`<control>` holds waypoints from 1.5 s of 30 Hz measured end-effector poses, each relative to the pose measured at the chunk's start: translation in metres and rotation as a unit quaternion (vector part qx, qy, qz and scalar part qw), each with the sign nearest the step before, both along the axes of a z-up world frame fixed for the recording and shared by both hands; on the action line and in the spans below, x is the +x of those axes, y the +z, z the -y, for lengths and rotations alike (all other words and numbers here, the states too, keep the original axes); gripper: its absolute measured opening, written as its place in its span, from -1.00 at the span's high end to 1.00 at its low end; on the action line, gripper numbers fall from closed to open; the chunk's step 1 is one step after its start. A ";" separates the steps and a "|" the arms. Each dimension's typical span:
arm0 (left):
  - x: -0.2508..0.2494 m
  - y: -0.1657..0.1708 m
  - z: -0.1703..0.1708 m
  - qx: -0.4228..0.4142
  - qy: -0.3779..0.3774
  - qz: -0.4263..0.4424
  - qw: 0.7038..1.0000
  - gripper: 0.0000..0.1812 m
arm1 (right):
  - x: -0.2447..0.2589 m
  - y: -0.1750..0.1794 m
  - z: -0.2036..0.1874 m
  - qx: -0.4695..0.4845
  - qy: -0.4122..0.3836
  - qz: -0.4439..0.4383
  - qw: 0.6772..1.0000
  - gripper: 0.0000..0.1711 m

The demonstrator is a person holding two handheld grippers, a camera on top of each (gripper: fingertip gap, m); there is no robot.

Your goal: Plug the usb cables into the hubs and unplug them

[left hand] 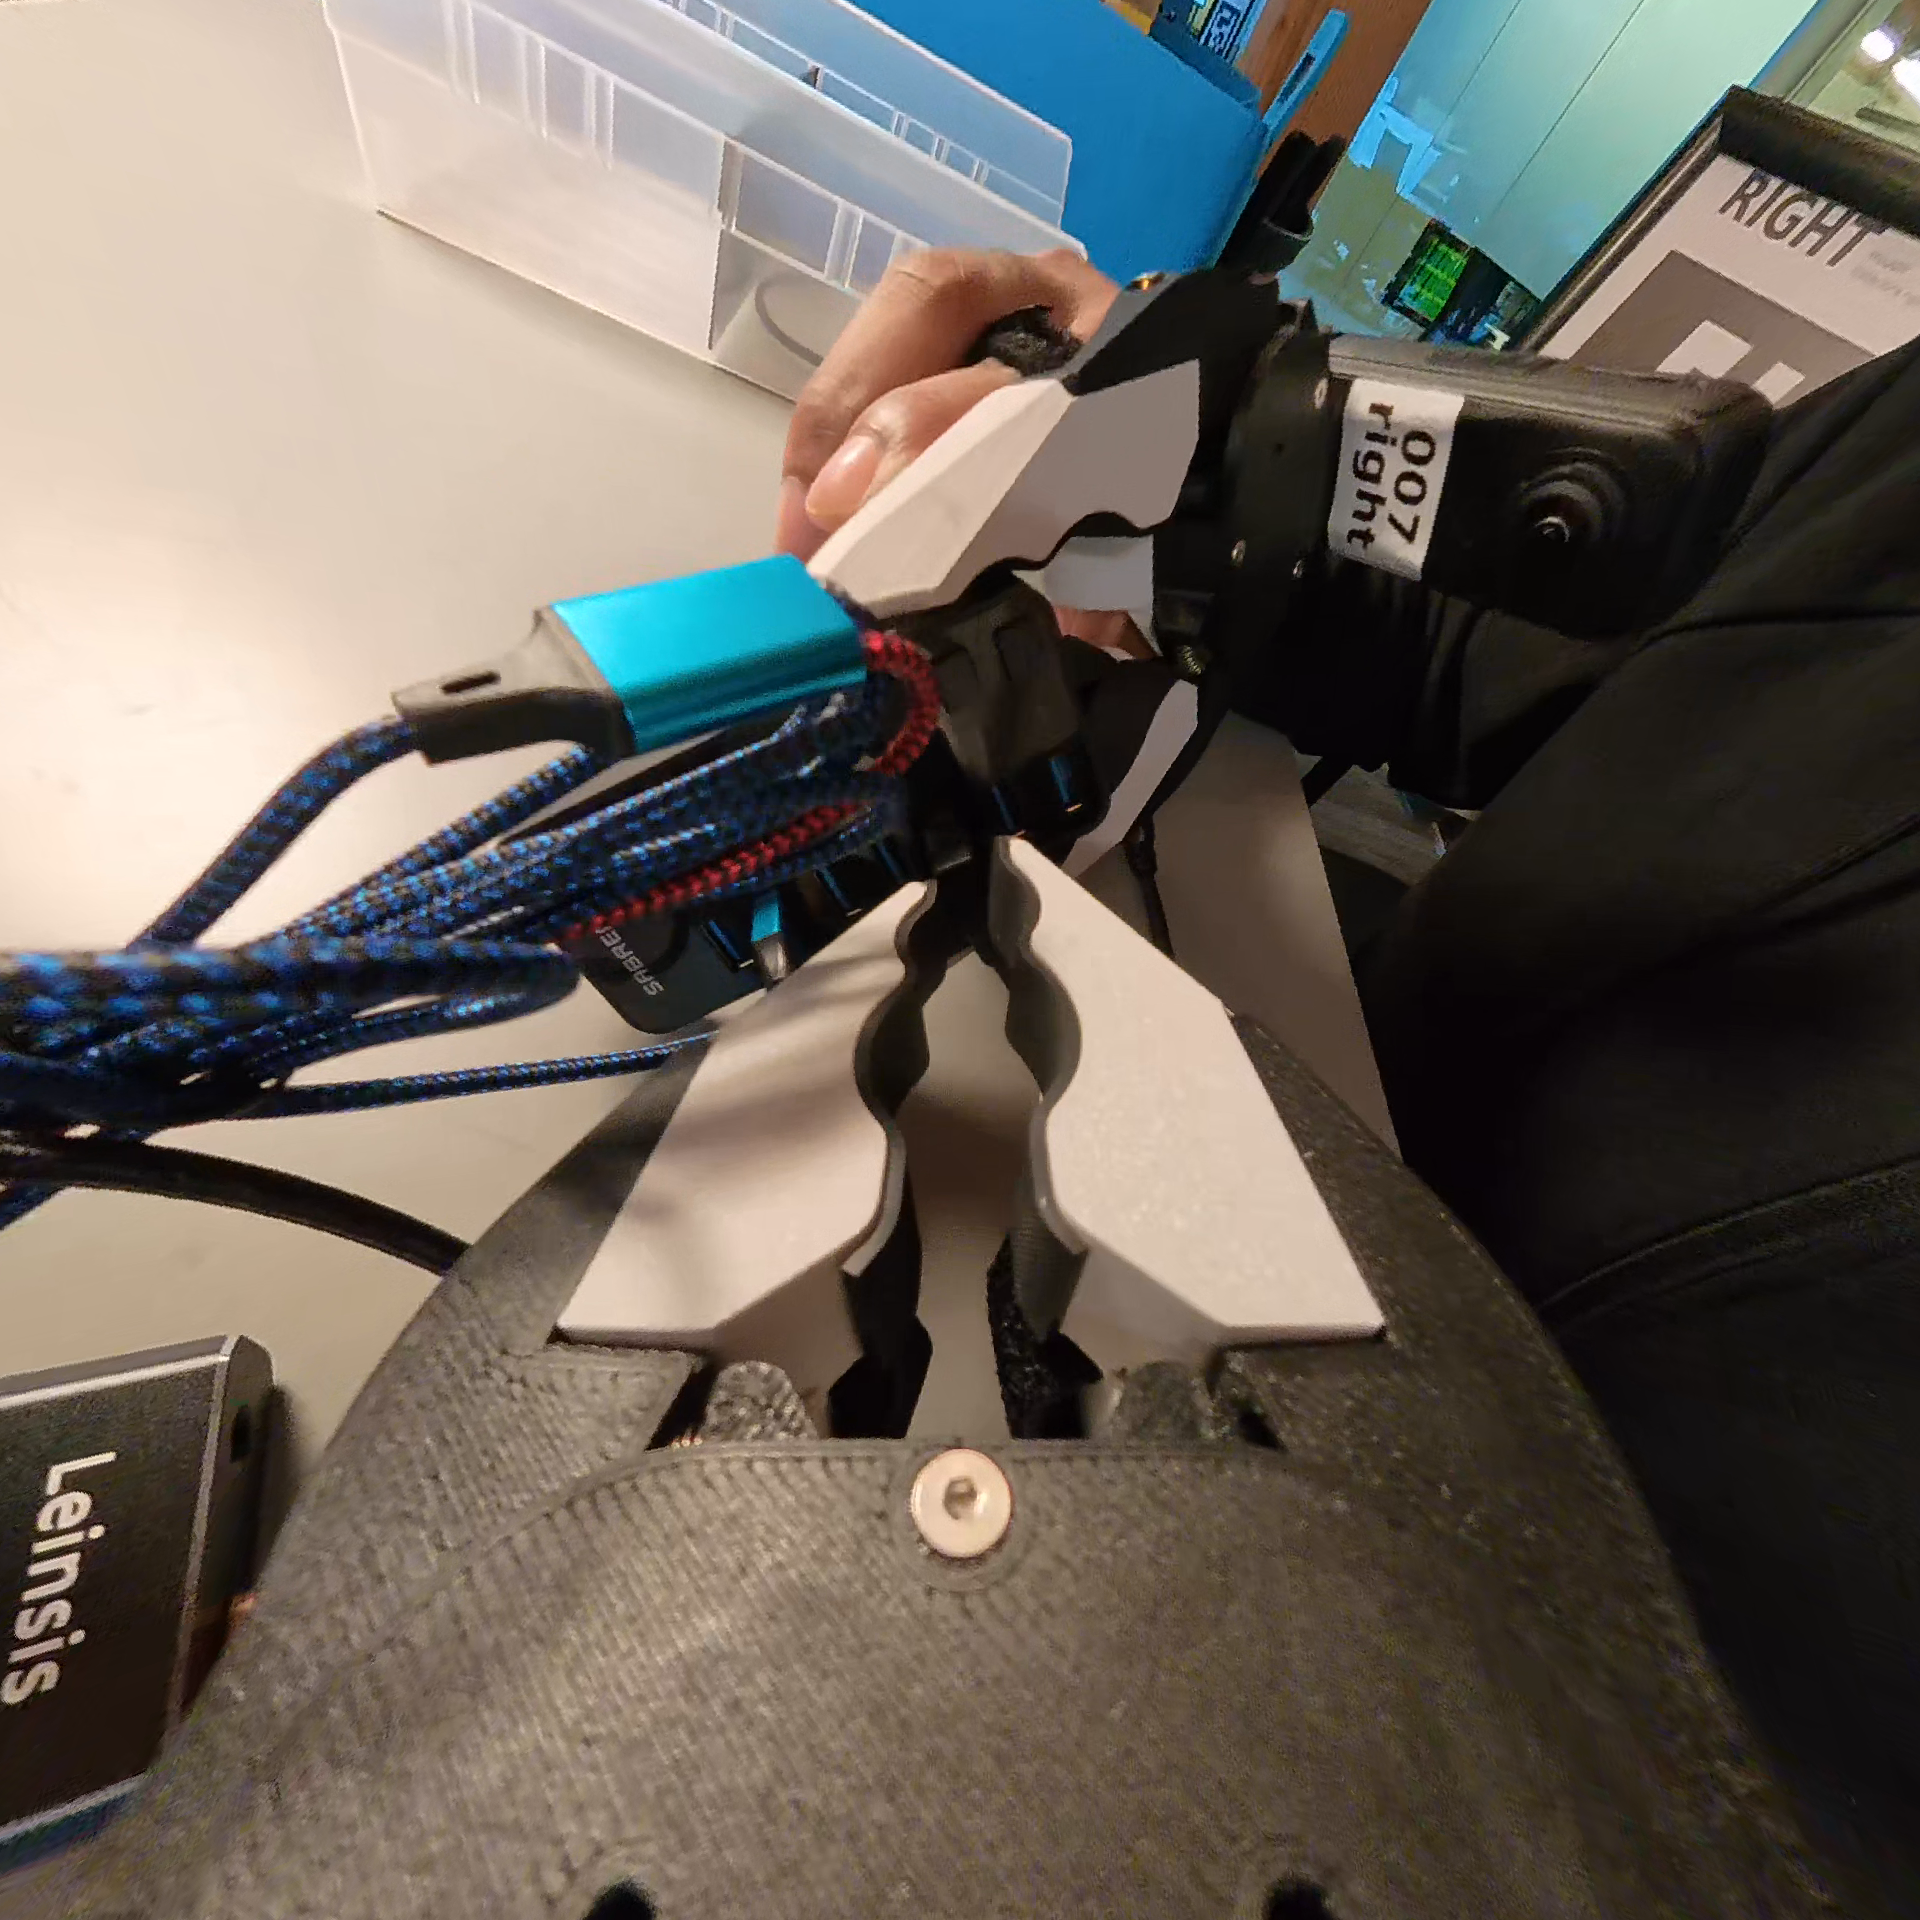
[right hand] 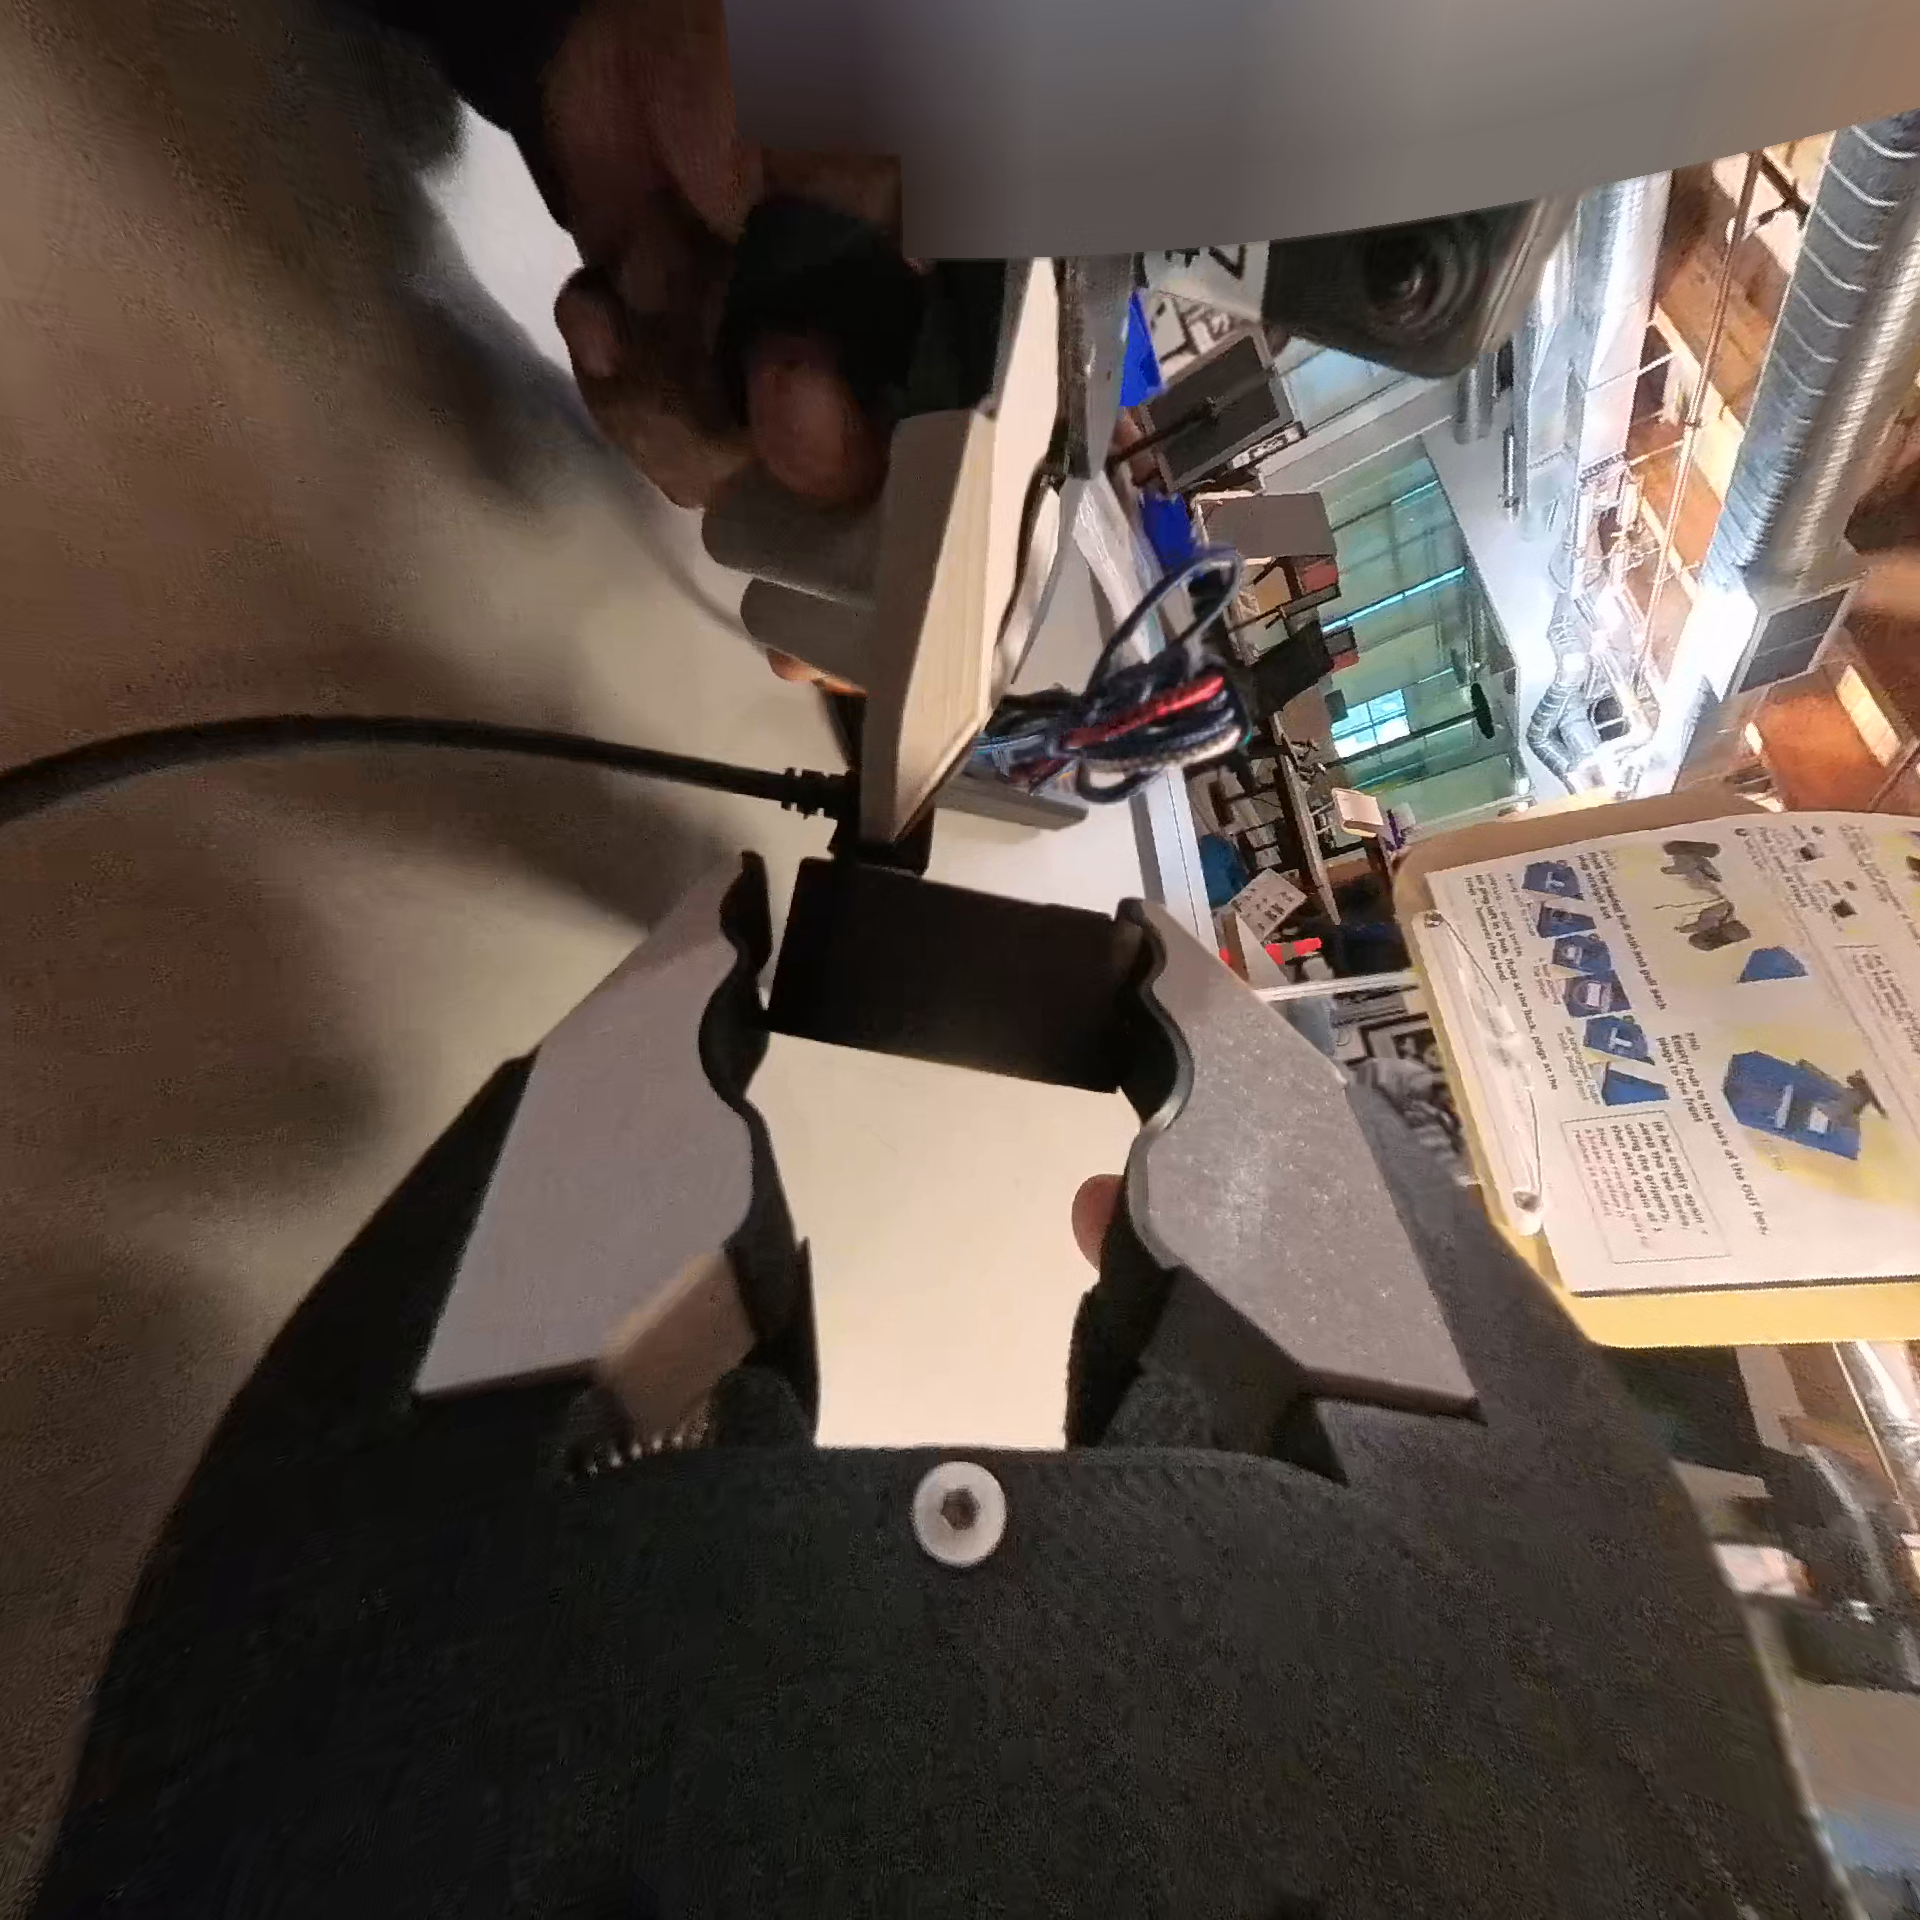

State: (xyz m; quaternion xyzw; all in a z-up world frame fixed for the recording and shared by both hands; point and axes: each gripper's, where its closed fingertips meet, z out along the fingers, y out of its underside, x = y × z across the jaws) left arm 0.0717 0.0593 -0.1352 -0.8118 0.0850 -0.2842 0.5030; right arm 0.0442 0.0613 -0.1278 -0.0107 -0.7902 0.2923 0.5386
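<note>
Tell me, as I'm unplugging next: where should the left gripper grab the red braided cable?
Pinch the red braided cable at its rigid end by the black USB hub, not on the limp braid. Approach from the cable side, along the port; the right gripper clamps the hub, so pull straight.

- A lab or workshop, open and industrial in build.
- Silver ducts (right hand: 1860, 343) run along a wood ceiling.
- Glass walls (right hand: 1403, 582) stand behind benches crowded with equipment.
- On the pale table (left hand: 260, 468) sit a clear bin (left hand: 644, 177) and a blue bin (left hand: 1091, 114).
- An instruction sheet (right hand: 1683, 1049) is posted nearby.
</note>
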 end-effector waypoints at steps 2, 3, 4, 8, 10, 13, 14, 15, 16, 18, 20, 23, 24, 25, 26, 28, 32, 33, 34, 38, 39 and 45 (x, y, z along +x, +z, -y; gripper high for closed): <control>-0.001 0.000 0.000 0.000 0.002 0.000 1.000 0.87 | 0.000 0.000 -0.001 0.007 -0.005 -0.004 1.000 0.21; -0.001 0.000 -0.001 -0.001 0.004 -0.001 1.000 0.87 | -0.001 0.000 -0.001 0.010 -0.007 -0.008 1.000 0.21; -0.002 -0.001 -0.001 -0.004 0.006 0.001 1.000 0.87 | -0.001 -0.001 -0.001 0.014 -0.009 -0.011 1.000 0.21; -0.002 -0.008 0.000 -0.016 -0.001 0.020 1.000 0.86 | -0.002 -0.005 0.002 0.034 -0.013 -0.031 0.999 0.21; -0.002 -0.007 -0.002 -0.015 0.006 0.033 0.999 0.86 | -0.002 -0.004 0.001 0.037 -0.014 -0.038 0.999 0.22; -0.001 -0.012 -0.005 -0.024 0.014 0.023 0.999 0.73 | -0.001 -0.001 0.002 0.027 -0.012 -0.041 0.999 0.22; -0.002 -0.013 -0.006 -0.026 0.017 0.019 0.999 0.72 | -0.001 -0.002 0.002 0.027 -0.012 -0.042 0.999 0.22; -0.002 -0.012 -0.006 -0.024 0.020 0.019 0.999 0.74 | -0.001 -0.002 0.002 0.028 -0.011 -0.043 0.999 0.22; 0.000 -0.011 -0.006 -0.019 0.016 0.022 0.999 0.85 | -0.001 -0.003 0.003 0.027 -0.011 -0.044 0.999 0.22; 0.000 -0.009 -0.005 -0.014 0.016 0.026 0.999 0.87 | -0.002 -0.002 0.003 0.025 -0.014 -0.052 0.998 0.21; -0.003 -0.007 -0.006 -0.010 0.023 0.031 0.999 0.87 | -0.005 0.000 0.002 0.020 -0.021 -0.064 0.998 0.21; -0.008 -0.003 -0.006 -0.002 0.036 0.048 0.998 0.87 | -0.009 0.007 -0.002 0.006 -0.041 -0.089 0.995 0.22; -0.009 -0.001 -0.006 0.002 0.038 0.062 0.997 0.87 | -0.010 0.010 -0.004 0.000 -0.046 -0.095 0.994 0.22; -0.009 0.002 -0.006 0.005 0.038 0.077 0.996 0.87 | -0.011 0.012 -0.005 -0.007 -0.050 -0.097 0.994 0.23; -0.010 0.003 -0.006 0.006 0.037 0.088 0.995 0.87 | -0.012 0.013 -0.005 -0.015 -0.053 -0.096 0.994 0.23; -0.010 0.004 -0.006 0.006 0.035 0.097 0.995 0.87 | -0.013 0.013 -0.006 -0.026 -0.058 -0.092 0.994 0.22; -0.010 0.006 -0.006 0.010 0.034 0.106 0.994 0.87 | -0.015 0.014 -0.006 -0.037 -0.065 -0.089 0.993 0.20; -0.010 0.006 -0.006 0.012 0.033 0.107 0.994 0.87 | -0.016 0.014 -0.007 -0.041 -0.065 -0.086 0.993 0.19; -0.009 0.007 -0.006 0.014 0.031 0.108 0.994 0.87 | -0.016 0.015 -0.007 -0.045 -0.065 -0.083 0.993 0.19; -0.003 0.014 -0.004 0.034 0.012 0.112 0.993 0.87 | -0.015 0.016 -0.010 -0.069 -0.060 -0.065 0.994 0.18; -0.001 0.015 -0.004 0.037 0.006 0.107 0.994 0.88 | -0.015 0.016 -0.009 -0.075 -0.057 -0.060 0.994 0.17; 0.007 0.015 -0.001 0.042 -0.019 0.097 0.994 0.88 | -0.011 0.017 0.001 -0.079 -0.036 -0.067 0.994 0.15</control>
